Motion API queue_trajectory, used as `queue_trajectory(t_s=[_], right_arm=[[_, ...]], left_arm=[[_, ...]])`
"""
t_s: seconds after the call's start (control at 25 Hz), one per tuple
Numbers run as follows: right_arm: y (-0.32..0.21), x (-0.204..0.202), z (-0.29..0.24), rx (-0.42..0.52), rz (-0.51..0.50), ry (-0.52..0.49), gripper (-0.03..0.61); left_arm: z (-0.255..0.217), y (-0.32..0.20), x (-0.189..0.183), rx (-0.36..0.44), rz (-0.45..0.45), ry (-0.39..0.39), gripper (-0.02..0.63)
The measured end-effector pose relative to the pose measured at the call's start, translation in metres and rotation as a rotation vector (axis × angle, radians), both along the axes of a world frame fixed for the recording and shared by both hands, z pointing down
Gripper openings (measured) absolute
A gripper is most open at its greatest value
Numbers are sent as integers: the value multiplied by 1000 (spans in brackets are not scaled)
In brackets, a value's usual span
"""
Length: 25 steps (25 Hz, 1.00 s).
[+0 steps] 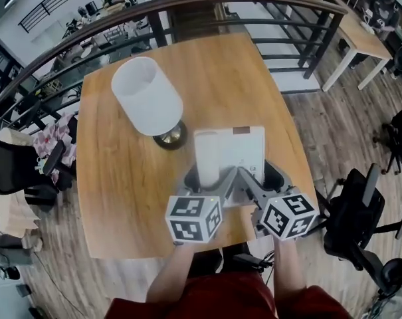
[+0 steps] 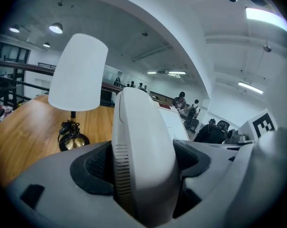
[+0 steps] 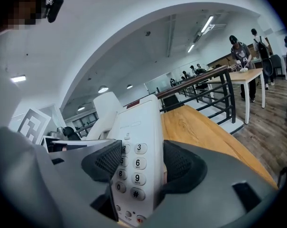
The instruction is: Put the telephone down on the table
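A white telephone (image 1: 235,148) is held over the near middle of the wooden table (image 1: 121,198), with its handset (image 1: 208,157) lying on its left side. My left gripper (image 1: 204,178) is shut on the handset end (image 2: 143,160), which fills the space between its dark pads. Over on the keypad side (image 3: 136,165), my right gripper (image 1: 264,175) is shut on the telephone, number keys showing between its jaws. Whether the telephone's underside touches the table is hidden.
A lamp (image 1: 147,97) with a white shade and a brass base stands just left of and beyond the telephone. A dark railing (image 1: 267,5) runs behind the table. Office chairs (image 1: 360,218) stand at the right and left, and a person sits at a far white table (image 1: 360,38).
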State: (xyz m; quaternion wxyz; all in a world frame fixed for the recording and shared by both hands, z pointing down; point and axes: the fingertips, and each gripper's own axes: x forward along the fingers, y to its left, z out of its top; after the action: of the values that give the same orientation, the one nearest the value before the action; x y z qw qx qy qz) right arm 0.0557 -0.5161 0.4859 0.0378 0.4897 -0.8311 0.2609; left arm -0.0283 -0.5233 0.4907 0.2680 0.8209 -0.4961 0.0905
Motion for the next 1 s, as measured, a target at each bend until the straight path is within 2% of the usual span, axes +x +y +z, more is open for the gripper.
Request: queue_trajectory(t_s=[0.56, 1.0], right_arm=[[-50, 27, 99, -191, -17, -6, 273], [-67, 42, 155, -298, -7, 0, 273]], left_arm=[[100, -48, 27, -190, -21, -12, 399], [157, -64, 42, -296, -15, -11, 399]])
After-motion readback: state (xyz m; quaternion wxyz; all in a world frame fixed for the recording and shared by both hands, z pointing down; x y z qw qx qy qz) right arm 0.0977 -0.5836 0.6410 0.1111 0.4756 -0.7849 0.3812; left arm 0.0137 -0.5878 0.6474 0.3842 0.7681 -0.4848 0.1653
